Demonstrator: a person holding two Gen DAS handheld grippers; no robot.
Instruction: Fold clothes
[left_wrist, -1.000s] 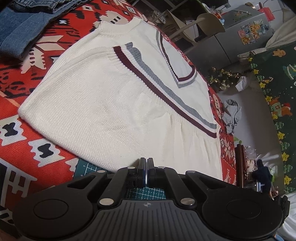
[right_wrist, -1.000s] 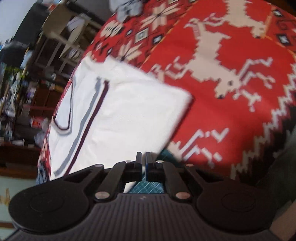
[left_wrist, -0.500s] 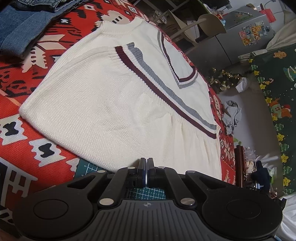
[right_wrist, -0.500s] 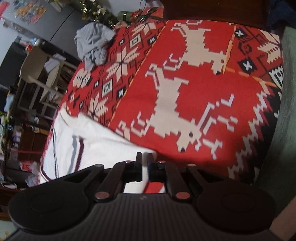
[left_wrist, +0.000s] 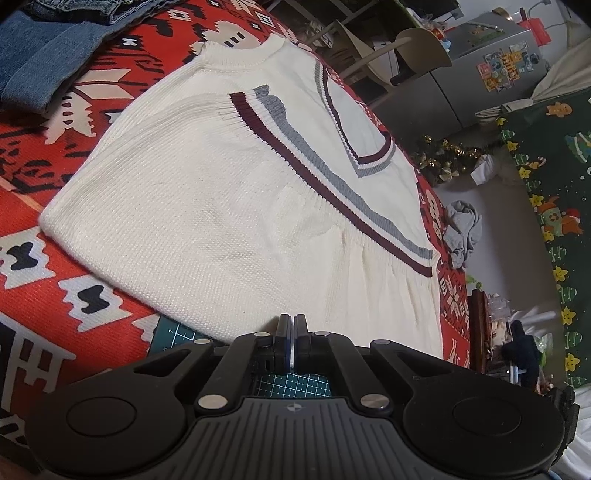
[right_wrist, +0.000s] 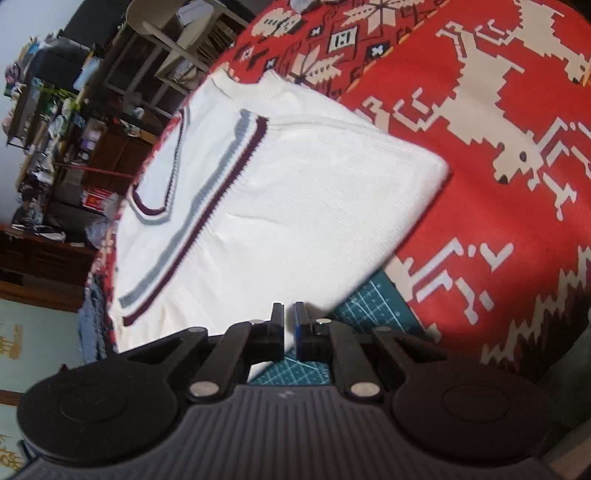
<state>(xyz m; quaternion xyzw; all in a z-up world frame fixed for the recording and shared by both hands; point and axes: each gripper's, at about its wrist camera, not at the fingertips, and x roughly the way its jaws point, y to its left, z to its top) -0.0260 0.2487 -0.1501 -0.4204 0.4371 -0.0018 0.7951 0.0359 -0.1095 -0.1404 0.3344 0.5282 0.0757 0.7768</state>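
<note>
Although hardly shifted on the left side over the last second, swung a good deal on the right: half a second ago looked out across the red reindeer blanket with only a corner of white knit in view, now faces the white V-neck sweater squarely again. Right gripper just off the sweater's near edge, jaws parted by a narrow slit, pinching nothing. Left gripper at the same near edge, jaws pressed together, empty too. Sweater lying flat on the blanket over a green cutting mat, one part doubled over so that a maroon-and-grey striped band runs slantwise below the neckline; compact, edges fairly square. Folded jeans beside it, a crumpled grey garment well apart. Fits either a pause between folds or a finished fold let go; impossible to say which.
</note>
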